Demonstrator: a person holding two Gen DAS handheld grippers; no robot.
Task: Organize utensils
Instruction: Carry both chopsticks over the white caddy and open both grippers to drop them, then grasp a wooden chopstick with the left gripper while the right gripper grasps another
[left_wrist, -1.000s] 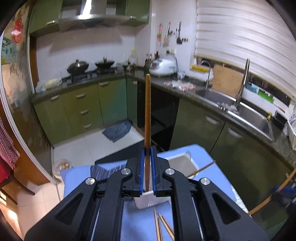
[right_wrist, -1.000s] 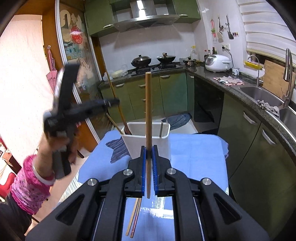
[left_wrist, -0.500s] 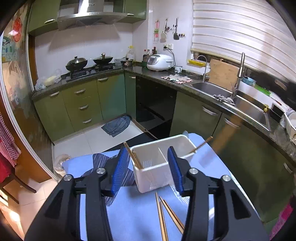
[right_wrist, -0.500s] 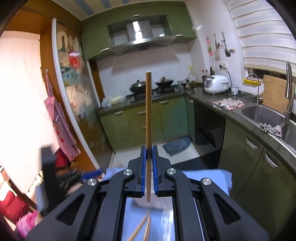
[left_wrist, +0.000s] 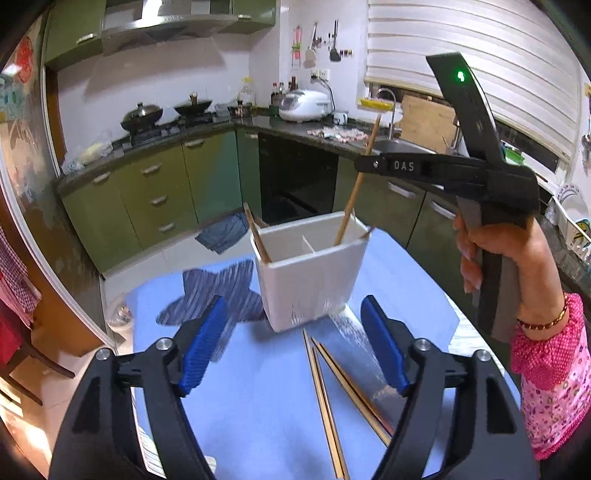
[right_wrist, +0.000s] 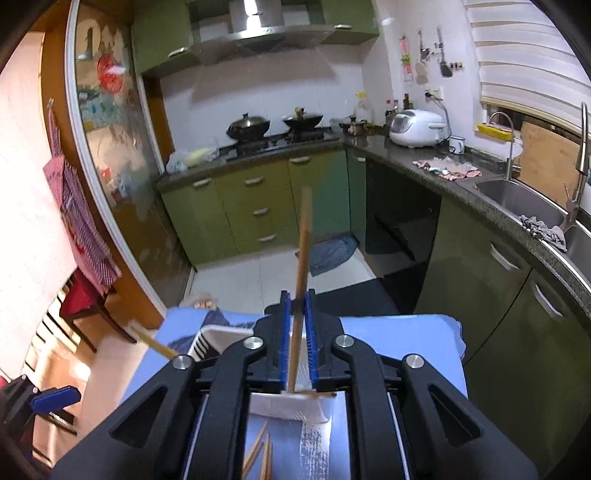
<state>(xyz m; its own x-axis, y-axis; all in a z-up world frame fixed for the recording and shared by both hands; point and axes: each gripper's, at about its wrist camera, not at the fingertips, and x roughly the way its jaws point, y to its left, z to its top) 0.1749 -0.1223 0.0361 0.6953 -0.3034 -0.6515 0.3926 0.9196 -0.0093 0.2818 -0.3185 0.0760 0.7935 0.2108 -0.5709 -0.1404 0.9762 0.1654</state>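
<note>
- The left gripper stands wide and empty. A second ago it pinched an upright chopstick; its jaws have just been opening, and nothing sits between the blue pads now.
- Just beyond it on the blue tablecloth stands the white utensil holder, split into compartments. A few chopsticks lean out of its left end, one of them likely the stick just released.
- The right gripper is above the holder's right end. Its jaws have just been opening a little, and the chopstick between them tilts, no longer straight as it was a moment ago.
- From the right wrist view the pads look slightly clear of that stick, so it seems let go rather than clamped. From the left wrist view its lower end is already inside the holder's right compartment.
- A hand with a pink patterned sleeve holds the right tool.
- Several loose chopsticks lie flat on the cloth, just in front of the holder and between the left jaws' reach.
- Judgement: two sticks are now delivered, and the loose ones are the remaining work. The empty left gripper is best placed to take one next.
</note>
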